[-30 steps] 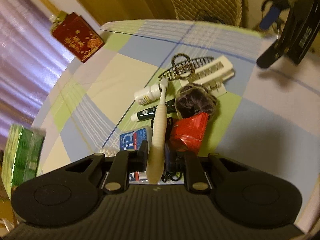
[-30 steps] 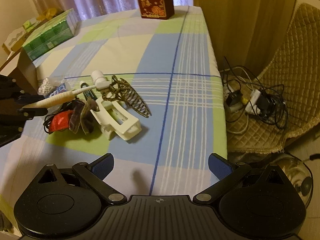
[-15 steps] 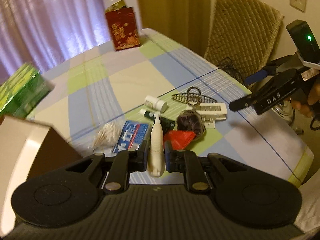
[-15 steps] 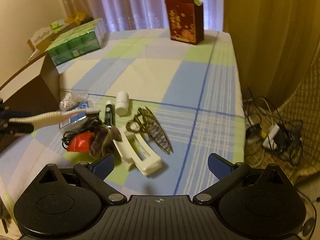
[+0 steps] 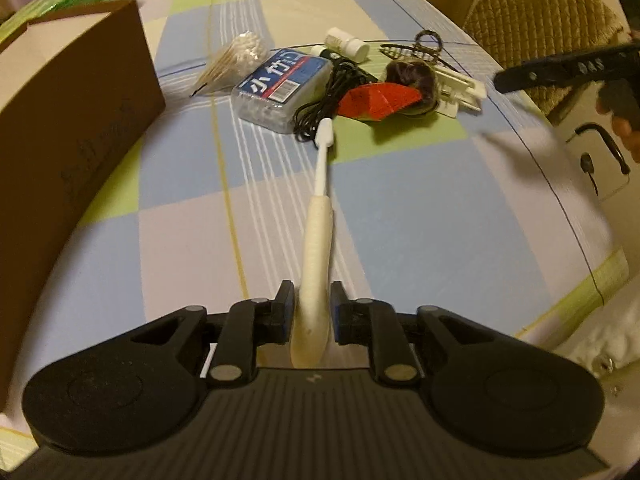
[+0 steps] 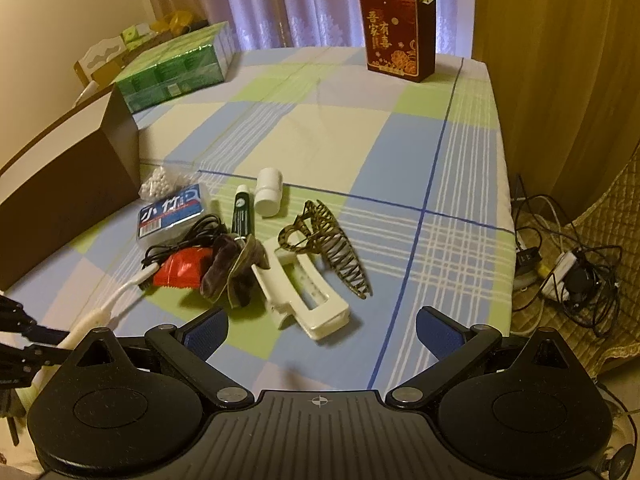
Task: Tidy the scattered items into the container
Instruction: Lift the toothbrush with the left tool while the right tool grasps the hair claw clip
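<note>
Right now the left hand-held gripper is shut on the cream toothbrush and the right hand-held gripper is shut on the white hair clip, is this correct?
Not quite. In the right wrist view, the right hand-held gripper is open and empty; the white plastic hair clip lies on the checked tablecloth. The left hand-held gripper is indeed shut on the cream toothbrush.

White toothbrush (image 5: 316, 248) clamped at its handle, head pointing toward scattered pile (image 6: 240, 240).

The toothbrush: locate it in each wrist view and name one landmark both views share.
Left wrist view: the toothbrush runs up the centre, handle held in the left claw.
Right wrist view: it slants along the lower left edge, head near the red packet.
Shared landmark: the blue-labelled clear box.
</note>
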A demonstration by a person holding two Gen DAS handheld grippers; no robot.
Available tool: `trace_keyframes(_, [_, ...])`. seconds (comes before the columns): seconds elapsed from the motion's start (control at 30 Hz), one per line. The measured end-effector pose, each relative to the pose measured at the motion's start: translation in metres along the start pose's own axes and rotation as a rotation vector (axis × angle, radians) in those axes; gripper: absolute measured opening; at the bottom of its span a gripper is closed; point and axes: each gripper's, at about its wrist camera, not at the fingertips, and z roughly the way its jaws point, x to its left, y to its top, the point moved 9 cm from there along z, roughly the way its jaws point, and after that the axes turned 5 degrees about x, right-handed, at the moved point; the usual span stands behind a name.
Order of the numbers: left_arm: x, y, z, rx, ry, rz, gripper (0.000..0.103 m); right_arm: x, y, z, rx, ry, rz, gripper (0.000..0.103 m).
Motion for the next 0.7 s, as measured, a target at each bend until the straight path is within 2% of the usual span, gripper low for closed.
trace_keyframes(0.1, [-0.001,0.007,0.006,-0.009,-0.003,-0.002,0.028,0.000,-0.002,-0.001,0.004,-0.004,0.000,0.103])
trace_keyframes(0.2, [-0.003,0.016,0.012,-0.019,0.001,-0.006,0.029,0.000,-0.005,-0.003,0.006,-0.010,0.002,0.103])
trace_keyframes(0.27, [-0.003,0.025,0.016,-0.025,-0.005,-0.015,0.028,0.000,-0.008,-0.003,0.011,-0.013,0.008,0.103])
trace_keyframes(0.33, [-0.003,0.030,0.018,-0.028,0.008,-0.005,0.014,-0.001,-0.011,-0.003,0.017,-0.016,0.011,0.103])
trace_keyframes(0.5, [-0.007,0.033,0.015,-0.033,0.008,0.014,0.012,-0.002,-0.013,-0.003,0.018,-0.016,0.015,0.103])
trace_keyframes(0.7, [-0.006,0.036,-0.016,-0.099,0.005,-0.005,0.012,0.002,0.001,0.002,-0.009,-0.008,-0.024,0.103])
